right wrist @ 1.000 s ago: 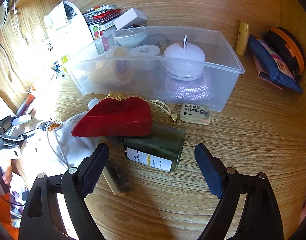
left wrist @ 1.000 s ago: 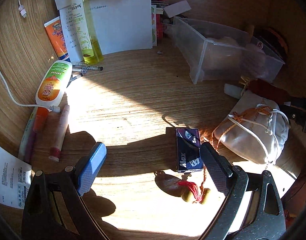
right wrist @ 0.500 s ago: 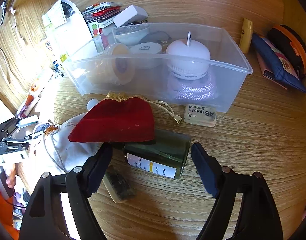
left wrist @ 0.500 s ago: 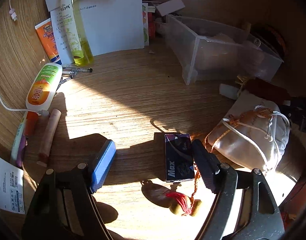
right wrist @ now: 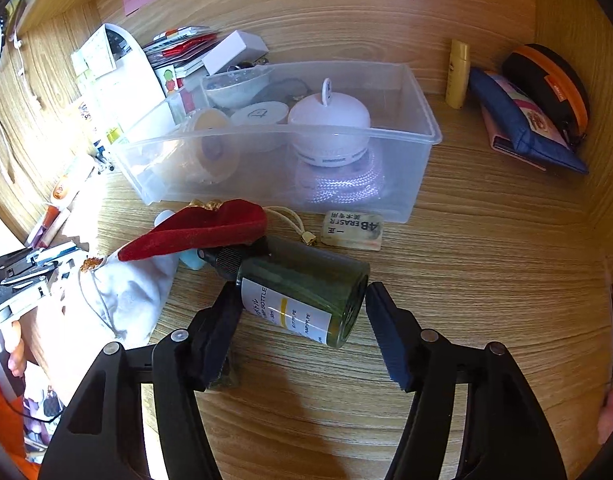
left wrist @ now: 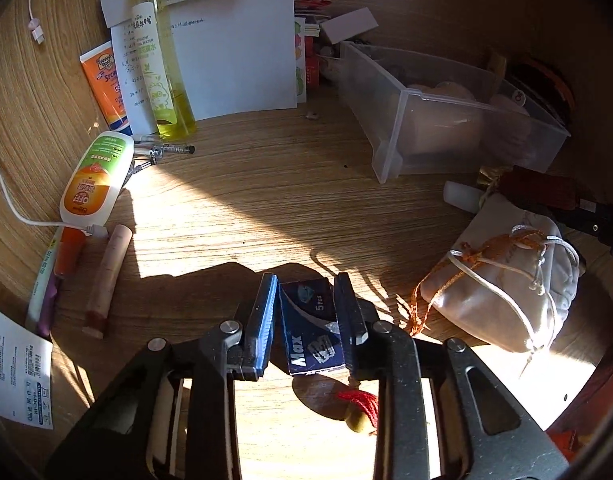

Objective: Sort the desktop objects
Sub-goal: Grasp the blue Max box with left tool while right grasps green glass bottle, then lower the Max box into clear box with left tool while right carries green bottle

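Observation:
In the left wrist view my left gripper (left wrist: pixel 306 316) is shut on a small dark blue "Max" box (left wrist: pixel 311 330) that lies on the wooden desk. In the right wrist view my right gripper (right wrist: pixel 302 320) is open around a dark green pump bottle (right wrist: pixel 302 296) lying on its side; the jaws stand either side of it with a gap on the right. A red velvet pouch (right wrist: pixel 198 232) rests over the bottle's cap. A clear plastic bin (right wrist: pixel 420 120) holding several items stands behind; it also shows in the left wrist view (left wrist: pixel 390 148).
A white drawstring pouch (left wrist: pixel 502 296) lies right of the box. A red tassel charm (left wrist: pixel 362 410) lies under the left gripper. Tubes, a yellow bottle (left wrist: pixel 162 80) and papers sit at left. An eraser (right wrist: pixel 352 230), blue pouch (right wrist: pixel 518 124) and orange-black case (right wrist: pixel 546 84) lie near the bin.
My left gripper has closed from wide open onto the blue box. My right gripper has moved forward so the green bottle now sits between its narrowing jaws.

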`<state>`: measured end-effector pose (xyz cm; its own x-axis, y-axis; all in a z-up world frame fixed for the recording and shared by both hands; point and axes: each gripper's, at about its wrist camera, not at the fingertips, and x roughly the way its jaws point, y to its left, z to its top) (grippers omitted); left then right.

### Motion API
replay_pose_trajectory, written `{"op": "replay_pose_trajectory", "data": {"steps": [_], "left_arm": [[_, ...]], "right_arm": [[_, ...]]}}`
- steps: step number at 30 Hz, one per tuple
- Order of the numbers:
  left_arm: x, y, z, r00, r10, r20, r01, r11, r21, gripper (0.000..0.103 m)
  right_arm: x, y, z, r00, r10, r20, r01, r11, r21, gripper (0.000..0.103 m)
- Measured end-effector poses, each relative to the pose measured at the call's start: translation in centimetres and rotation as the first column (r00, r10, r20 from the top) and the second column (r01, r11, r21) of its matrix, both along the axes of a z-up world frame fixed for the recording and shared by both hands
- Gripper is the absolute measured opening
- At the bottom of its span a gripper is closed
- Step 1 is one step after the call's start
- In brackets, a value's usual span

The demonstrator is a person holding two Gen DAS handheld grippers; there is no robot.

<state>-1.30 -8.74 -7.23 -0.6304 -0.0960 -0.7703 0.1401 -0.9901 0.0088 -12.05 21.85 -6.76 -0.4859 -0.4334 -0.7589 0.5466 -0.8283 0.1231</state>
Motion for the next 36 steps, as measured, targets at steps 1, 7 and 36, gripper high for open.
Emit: {"op": "replay_pose_trajectory", "data": {"steps": [1,7,36], "left_arm": [[0.0,0.0,0.2,1.000,0.001,-0.006,-0.001,1.000,0.001,0.028],[0.0,0.1,2.1,0.998,0.008,-0.066,-0.008,1.000,0.006,0.027],[-6.1,4.7,11.4,0.943,-0.124,-0.309,0.133,0.991,0.006,0.025]], "right_arm": [[0.0,0.4,0.1,1.000,-0.009,-0.002,0.009,1.000,-0.004,0.060],[0.2,2.4,1.4,0.998,-0.051,-0.027,0.050,0.998,-0.029,0.060],[-3.5,2.4,6.7,0.985,-0.075,-0.154,0.062,0.994,-0.085,0.060]]}}
